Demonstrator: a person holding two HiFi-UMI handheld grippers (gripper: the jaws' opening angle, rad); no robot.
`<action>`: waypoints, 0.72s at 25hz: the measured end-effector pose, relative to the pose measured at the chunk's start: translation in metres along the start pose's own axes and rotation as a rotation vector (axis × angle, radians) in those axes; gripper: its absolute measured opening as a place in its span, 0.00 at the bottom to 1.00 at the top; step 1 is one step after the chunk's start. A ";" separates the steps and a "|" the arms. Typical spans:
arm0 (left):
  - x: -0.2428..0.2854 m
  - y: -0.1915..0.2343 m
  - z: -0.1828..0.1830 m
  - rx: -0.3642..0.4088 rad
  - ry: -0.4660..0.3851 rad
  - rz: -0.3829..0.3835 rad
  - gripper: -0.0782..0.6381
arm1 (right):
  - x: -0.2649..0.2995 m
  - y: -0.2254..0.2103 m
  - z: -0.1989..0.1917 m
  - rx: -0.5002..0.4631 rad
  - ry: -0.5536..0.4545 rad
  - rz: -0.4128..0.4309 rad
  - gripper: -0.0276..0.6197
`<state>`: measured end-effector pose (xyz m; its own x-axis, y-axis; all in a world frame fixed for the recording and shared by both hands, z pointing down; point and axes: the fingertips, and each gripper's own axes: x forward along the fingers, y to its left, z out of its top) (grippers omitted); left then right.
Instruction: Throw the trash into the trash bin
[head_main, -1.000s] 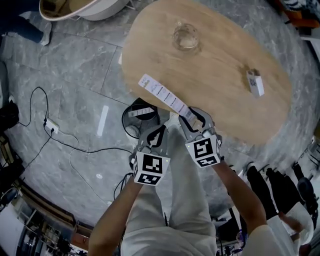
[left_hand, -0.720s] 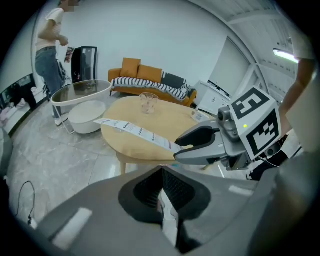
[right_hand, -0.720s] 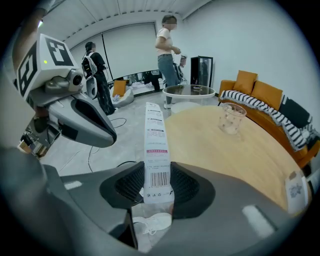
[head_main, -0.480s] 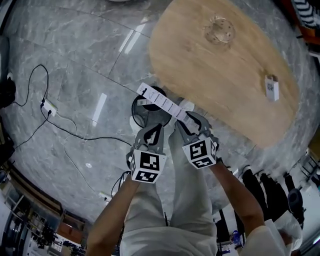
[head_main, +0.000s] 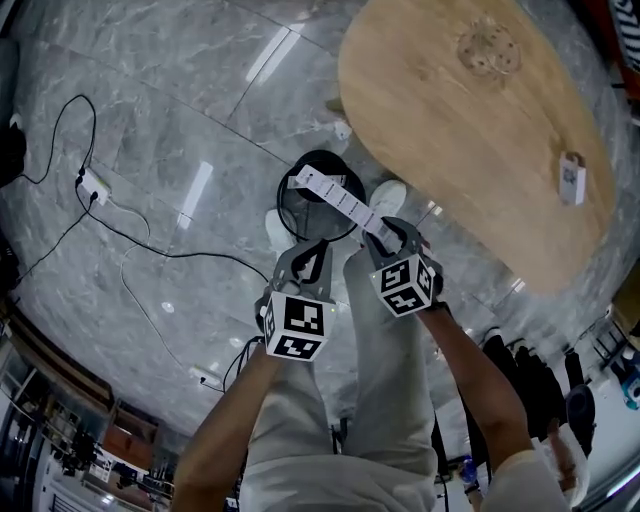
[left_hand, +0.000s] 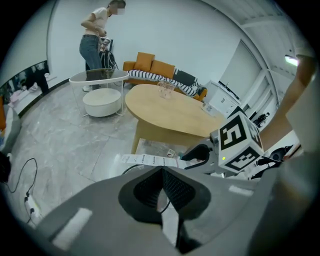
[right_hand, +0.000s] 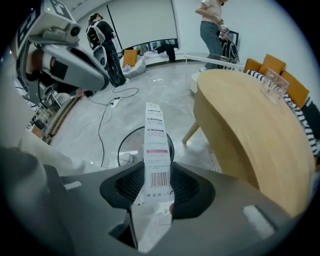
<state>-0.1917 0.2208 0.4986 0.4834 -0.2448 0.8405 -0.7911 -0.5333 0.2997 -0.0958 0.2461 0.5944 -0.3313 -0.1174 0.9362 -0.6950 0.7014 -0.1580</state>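
The trash is a long white paper strip (head_main: 335, 198) with print and a barcode. My right gripper (head_main: 393, 233) is shut on its near end, and the strip's far end reaches out over the black round trash bin (head_main: 305, 212) on the floor. In the right gripper view the strip (right_hand: 155, 142) runs from between the pads out above the bin (right_hand: 126, 145). My left gripper (head_main: 309, 250) hangs just left of the right one, shut with nothing in it. The left gripper view shows its pads meeting (left_hand: 161, 172), with the strip (left_hand: 150, 160) and the right gripper (left_hand: 200, 155) beyond.
An oval wooden table (head_main: 480, 150) stands right of the bin, bearing a glass (head_main: 490, 45) and a small white box (head_main: 572, 178). A cable and power strip (head_main: 92, 185) lie on the marble floor at left. A person (left_hand: 97, 35) stands far off.
Both grippers have moved off the table's edge, down and toward the bin. The strip's far end, which lay over the table, now hangs above the bin's opening.
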 end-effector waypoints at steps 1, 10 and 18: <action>0.000 0.000 -0.004 -0.003 0.002 -0.001 0.11 | 0.007 0.002 -0.006 0.001 0.022 0.007 0.33; 0.003 0.008 -0.033 -0.023 0.019 -0.010 0.11 | 0.069 0.006 -0.052 -0.034 0.243 0.034 0.33; 0.005 0.012 -0.053 -0.038 0.026 -0.014 0.11 | 0.103 0.003 -0.046 0.009 0.335 0.022 0.34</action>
<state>-0.2187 0.2565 0.5304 0.4849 -0.2157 0.8476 -0.7981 -0.5055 0.3280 -0.1024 0.2687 0.7052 -0.1192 0.1360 0.9835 -0.6962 0.6948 -0.1805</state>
